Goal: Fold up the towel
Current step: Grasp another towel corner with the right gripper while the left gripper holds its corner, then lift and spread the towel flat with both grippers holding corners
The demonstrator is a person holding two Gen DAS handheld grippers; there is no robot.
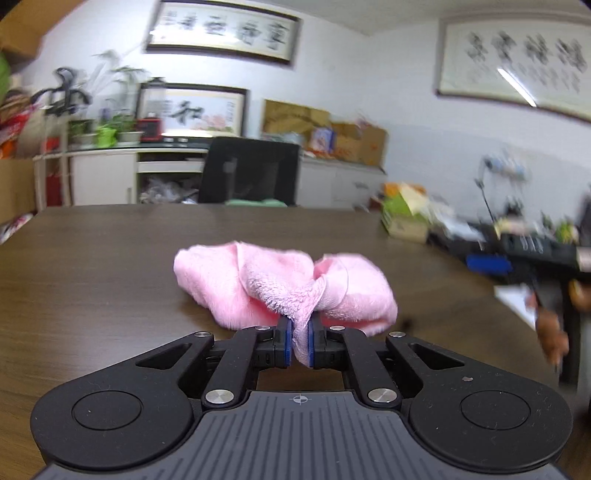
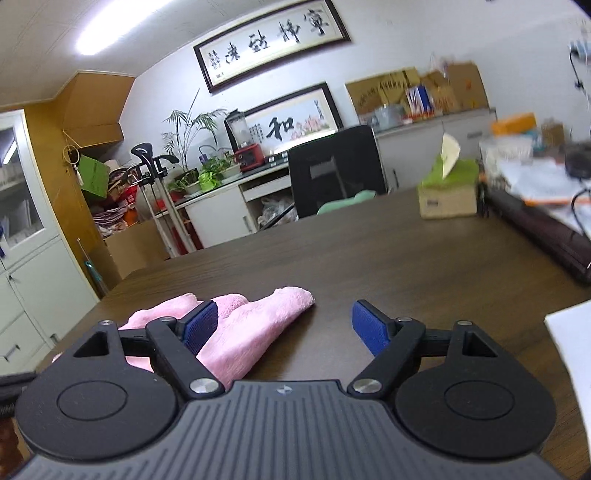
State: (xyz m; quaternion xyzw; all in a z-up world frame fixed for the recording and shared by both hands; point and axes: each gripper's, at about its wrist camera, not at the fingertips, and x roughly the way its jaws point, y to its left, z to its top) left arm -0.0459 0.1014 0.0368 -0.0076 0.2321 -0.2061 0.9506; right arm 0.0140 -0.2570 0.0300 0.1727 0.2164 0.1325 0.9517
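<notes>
L gripper [image 1: 299, 341] is pinching near edge of crumpled pink towel [image 1: 280, 284] mid-table [image 1: 92, 266] to pull it flat, while R gripper [image 2: 284, 325] is hovering wide open, empty, towel corner just left of centre.

Office: desk [image 2: 369, 258], swivel chair [image 2: 334, 168], cabinets [image 2: 29, 258], framed calligraphy [image 2: 271, 40].

— How's my feed?
— I get even, bright light from a ceiling strip lamp [image 2: 122, 26], which glares white. My left view smears with motion blur toward its right edge. Both fisheyes bend the walls; shadows on the table [image 2: 369, 251] are soft.
</notes>
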